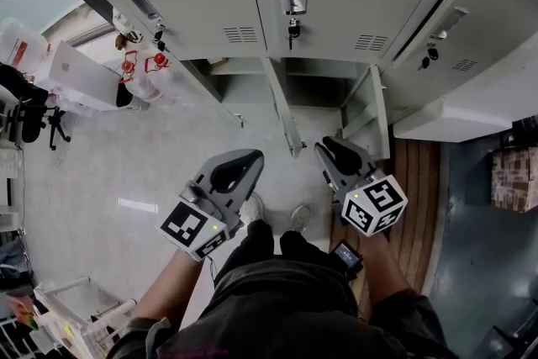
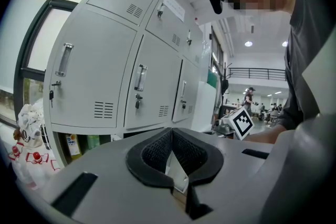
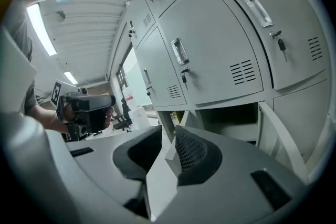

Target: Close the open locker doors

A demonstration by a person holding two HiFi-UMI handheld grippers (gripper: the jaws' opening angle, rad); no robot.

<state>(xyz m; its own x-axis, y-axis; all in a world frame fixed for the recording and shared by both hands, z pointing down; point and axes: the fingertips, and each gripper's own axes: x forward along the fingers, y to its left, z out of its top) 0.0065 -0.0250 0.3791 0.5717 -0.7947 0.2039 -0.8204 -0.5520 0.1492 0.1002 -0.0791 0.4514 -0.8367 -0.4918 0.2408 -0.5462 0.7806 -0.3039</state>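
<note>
— Locker doors (image 1: 282, 113) on the bottom row hang open; the middle one swings out toward the person's feet, and another (image 1: 378, 118) stands to its right.
— And the grippers?
— Both are held low, touching nothing. The left gripper (image 1: 250, 160) has its tips together. The right gripper (image 1: 328, 151) has its jaws slightly apart and empty, near the middle door's edge.

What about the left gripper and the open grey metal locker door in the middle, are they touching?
Apart. The head view shows pale floor between the left gripper and the middle open grey metal locker door.
</note>
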